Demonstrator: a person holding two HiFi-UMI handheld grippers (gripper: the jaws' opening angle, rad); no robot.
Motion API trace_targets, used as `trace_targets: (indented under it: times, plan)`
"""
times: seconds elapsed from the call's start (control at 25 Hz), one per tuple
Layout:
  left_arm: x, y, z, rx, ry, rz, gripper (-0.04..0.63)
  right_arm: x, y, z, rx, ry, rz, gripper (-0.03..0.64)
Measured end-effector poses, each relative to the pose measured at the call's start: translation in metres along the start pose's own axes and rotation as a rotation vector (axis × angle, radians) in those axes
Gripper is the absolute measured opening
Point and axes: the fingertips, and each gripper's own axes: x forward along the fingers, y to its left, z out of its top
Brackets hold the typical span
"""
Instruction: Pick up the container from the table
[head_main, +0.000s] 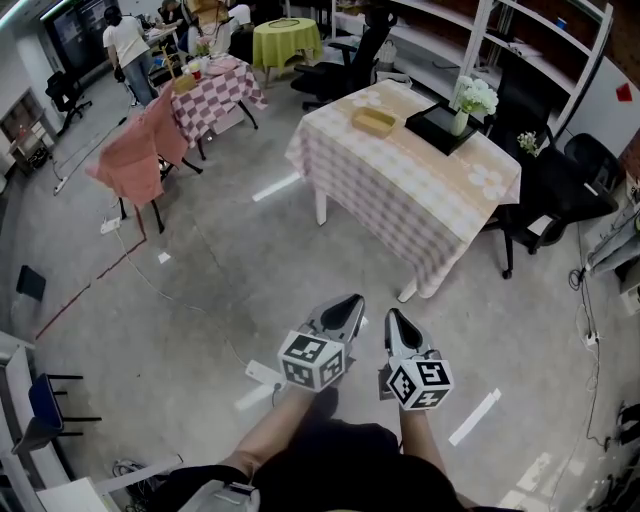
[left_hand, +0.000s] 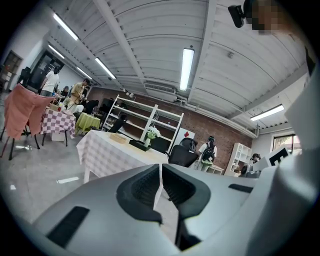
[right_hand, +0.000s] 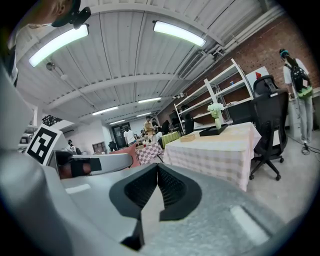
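The container (head_main: 375, 121), a shallow tan box, lies on the far part of a table with a pale checked cloth (head_main: 400, 185). It shows small in the left gripper view (left_hand: 119, 138) and in the right gripper view (right_hand: 188, 137). Both grippers hang over the bare concrete floor, well short of the table and pointing towards it. My left gripper (head_main: 351, 301) is shut with nothing between its jaws (left_hand: 160, 167). Beside it, my right gripper (head_main: 391, 316) is also shut and empty (right_hand: 157, 167).
A black tray (head_main: 436, 127) with a vase of white flowers (head_main: 472, 98) stands next to the container. Black office chairs (head_main: 560, 190) crowd the table's right side. A chair draped in pink cloth (head_main: 135, 160), another checked table (head_main: 215, 90) and people stand at the back left.
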Motion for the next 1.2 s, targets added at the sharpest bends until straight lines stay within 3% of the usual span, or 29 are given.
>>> trace_targets:
  times: [1.2]
  plan:
    - [0.116,0.097,0.056,0.010,0.028,-0.015,0.025,0.136,-0.060,0.039,0.085,0.003,-0.049,0.005]
